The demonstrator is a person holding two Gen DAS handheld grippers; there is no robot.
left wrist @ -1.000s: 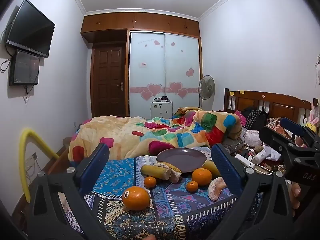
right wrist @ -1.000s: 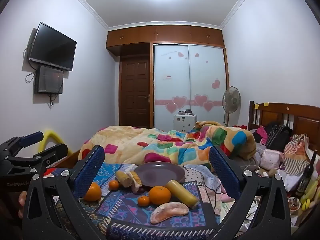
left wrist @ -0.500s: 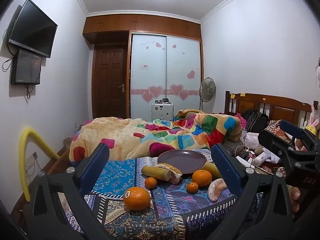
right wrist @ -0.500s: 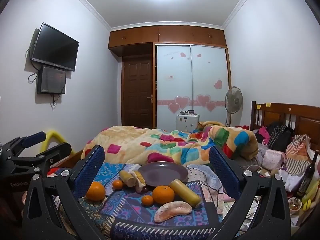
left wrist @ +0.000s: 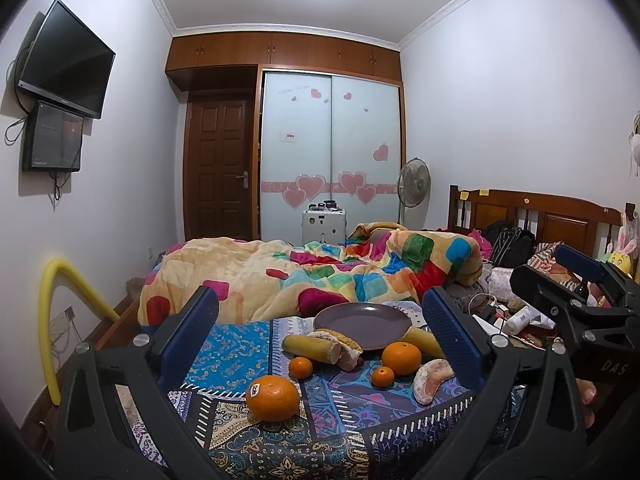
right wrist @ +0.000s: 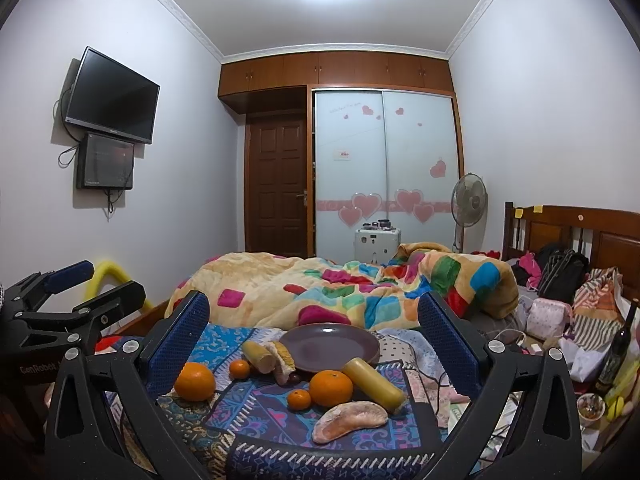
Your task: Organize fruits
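Wall-mounted TV (left wrist: 66, 60), heart-stickered wardrobe doors (left wrist: 331, 156), standing fan (left wrist: 414, 181), patchwork quilt (left wrist: 320, 276), wine bottle (right wrist: 617, 350).

On the patterned cloth (right wrist: 260, 404) before me, 4 oranges (right wrist: 331, 388) and a peeled segment (right wrist: 350, 420) lie in front of the plate (right wrist: 330, 346); the quilt (right wrist: 340, 288) lies behind.

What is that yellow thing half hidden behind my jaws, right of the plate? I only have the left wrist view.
Observer: The right wrist view shows it whole: a plain yellow cylinder lying on the cloth, one end at the front rim of the purple plate.
Operator: Anything small near the corn that I can't see?
Observer: Yes, a small dark round thing sits just in front of the corn.
Operator: What's off to the far right?
Observer: A dark bottle stands upright among the clutter.
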